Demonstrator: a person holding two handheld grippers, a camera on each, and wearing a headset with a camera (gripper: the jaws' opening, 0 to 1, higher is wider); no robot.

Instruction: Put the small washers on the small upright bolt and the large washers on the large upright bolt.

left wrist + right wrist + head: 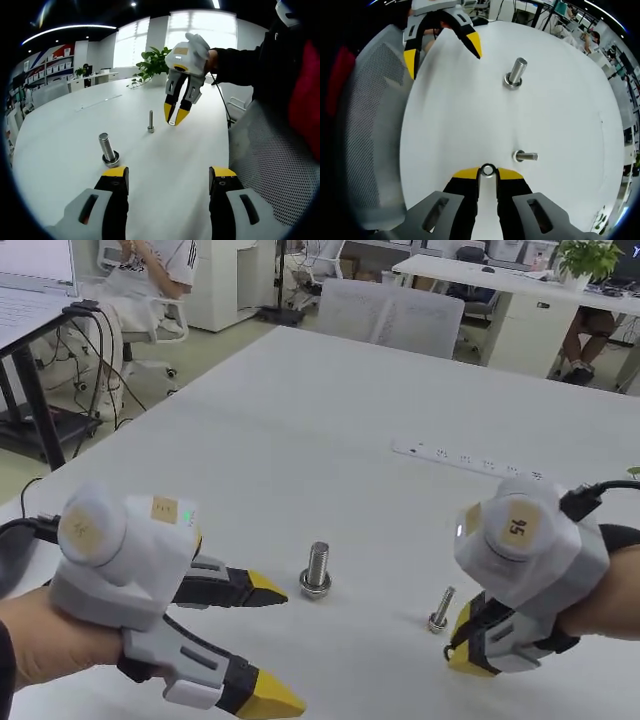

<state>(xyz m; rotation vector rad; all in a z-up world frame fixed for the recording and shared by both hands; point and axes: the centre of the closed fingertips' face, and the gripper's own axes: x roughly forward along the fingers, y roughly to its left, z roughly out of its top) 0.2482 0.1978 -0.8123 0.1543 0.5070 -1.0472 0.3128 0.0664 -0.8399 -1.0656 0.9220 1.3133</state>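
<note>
The large upright bolt (317,565) (105,146) (517,69) stands mid-table with a washer (111,161) around its base. To its right stands the small upright bolt (441,607) (150,121) (526,156). My right gripper (466,656) (175,120) (488,172) hovers near the small bolt, shut on a small washer (488,166) pinched between its yellow tips. My left gripper (272,645) (169,175) (442,52) is open and empty, its jaws wide apart, left of the large bolt.
A white power strip (465,458) lies further back on the white table (330,420). A mesh chair (265,165) (370,125) stands at the table's near edge, another chair (390,315) at the far edge. A potted plant (152,62) stands at one end.
</note>
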